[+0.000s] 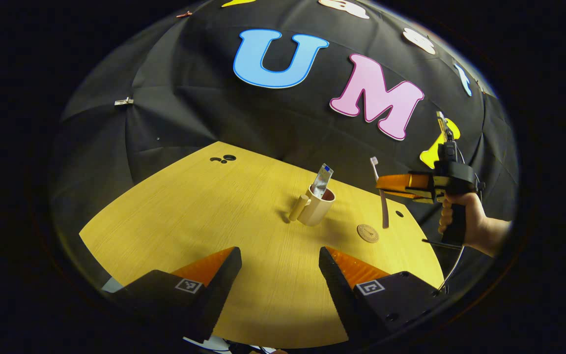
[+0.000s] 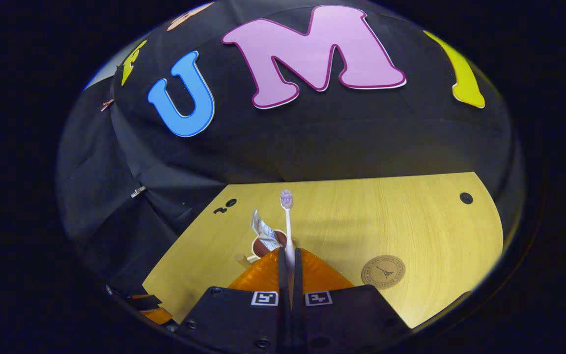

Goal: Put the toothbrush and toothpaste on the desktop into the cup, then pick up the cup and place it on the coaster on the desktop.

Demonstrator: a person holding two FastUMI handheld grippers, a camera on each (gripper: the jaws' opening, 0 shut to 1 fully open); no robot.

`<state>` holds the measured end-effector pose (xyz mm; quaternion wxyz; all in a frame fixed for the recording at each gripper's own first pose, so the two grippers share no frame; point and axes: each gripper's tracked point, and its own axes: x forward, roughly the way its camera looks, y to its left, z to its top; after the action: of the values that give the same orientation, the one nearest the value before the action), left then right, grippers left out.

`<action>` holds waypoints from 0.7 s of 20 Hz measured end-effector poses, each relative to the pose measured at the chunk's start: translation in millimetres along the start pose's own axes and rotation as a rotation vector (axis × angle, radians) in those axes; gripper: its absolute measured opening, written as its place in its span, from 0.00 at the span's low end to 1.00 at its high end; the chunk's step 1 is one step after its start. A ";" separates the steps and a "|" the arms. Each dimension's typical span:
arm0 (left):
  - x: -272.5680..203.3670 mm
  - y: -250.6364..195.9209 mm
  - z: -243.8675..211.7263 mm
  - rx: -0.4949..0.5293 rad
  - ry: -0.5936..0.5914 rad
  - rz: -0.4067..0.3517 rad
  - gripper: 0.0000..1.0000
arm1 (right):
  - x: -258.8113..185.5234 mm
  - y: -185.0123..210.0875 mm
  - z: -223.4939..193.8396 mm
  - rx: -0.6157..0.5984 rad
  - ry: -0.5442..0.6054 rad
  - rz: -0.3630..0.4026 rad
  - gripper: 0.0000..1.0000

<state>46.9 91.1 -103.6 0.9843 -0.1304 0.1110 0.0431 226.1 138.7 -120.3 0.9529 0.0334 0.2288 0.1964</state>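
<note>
Right claw (image 2: 288,258) is clenched on the toothbrush (image 2: 287,216), which it holds upright in the air, bristle head up, above and right of the cup (image 1: 316,206). Left claw (image 1: 280,263) is released, jaws wide apart over the tabletop (image 1: 204,216), grasping nothing. Toothpaste (image 1: 321,181) stands in the cup. Coaster (image 2: 383,271) lies on the tabletop near the cup.

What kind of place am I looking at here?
Probably a staged recording booth, not a real bathroom: a black cloth wall behind a bare wooden desktop, holding just a cup, a coaster and a toothbrush.
</note>
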 end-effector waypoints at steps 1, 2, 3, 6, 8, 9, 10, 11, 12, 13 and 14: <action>-2.2 2.8 -0.2 0.004 0.000 0.004 0.98 | 7.8 1.4 4.8 -0.010 -0.013 -0.004 0.05; -4.7 3.3 -0.9 0.008 -0.004 0.004 0.98 | 15.3 4.8 9.6 -0.015 -0.032 -0.003 0.05; -5.1 3.7 1.3 0.015 -0.009 0.004 0.98 | 23.0 10.0 15.6 -0.014 -0.055 0.006 0.05; -3.7 9.7 3.5 0.033 -0.011 0.011 0.97 | 47.2 20.8 29.8 0.004 -0.116 0.028 0.05; 0.1 13.6 6.1 0.043 -0.018 0.019 0.97 | 64.0 21.5 34.1 0.008 -0.146 0.020 0.05; 2.3 14.1 6.1 0.042 -0.020 0.016 0.98 | 71.7 20.8 36.7 0.006 -0.164 0.015 0.05; -2.2 15.9 3.6 0.040 -0.021 0.013 0.98 | 78.0 20.0 37.8 0.006 -0.178 0.012 0.05; -1.3 16.0 3.1 0.039 -0.021 0.008 0.98 | 84.5 19.7 38.8 0.014 -0.189 0.012 0.05; 2.0 17.1 1.5 0.039 -0.020 0.005 0.98 | 91.4 19.2 39.6 0.023 -0.198 0.014 0.05; 6.1 16.8 0.2 0.038 -0.015 0.003 0.98 | 96.3 18.8 39.4 0.028 -0.209 0.014 0.05; 10.1 16.5 -3.2 0.036 -0.011 0.001 0.98 | 101.2 17.0 40.2 0.027 -0.226 0.013 0.05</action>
<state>54.2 106.7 -113.0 0.9871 -0.1122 0.1064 0.0422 320.8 194.9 -124.5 0.9708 0.0696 0.1224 0.1943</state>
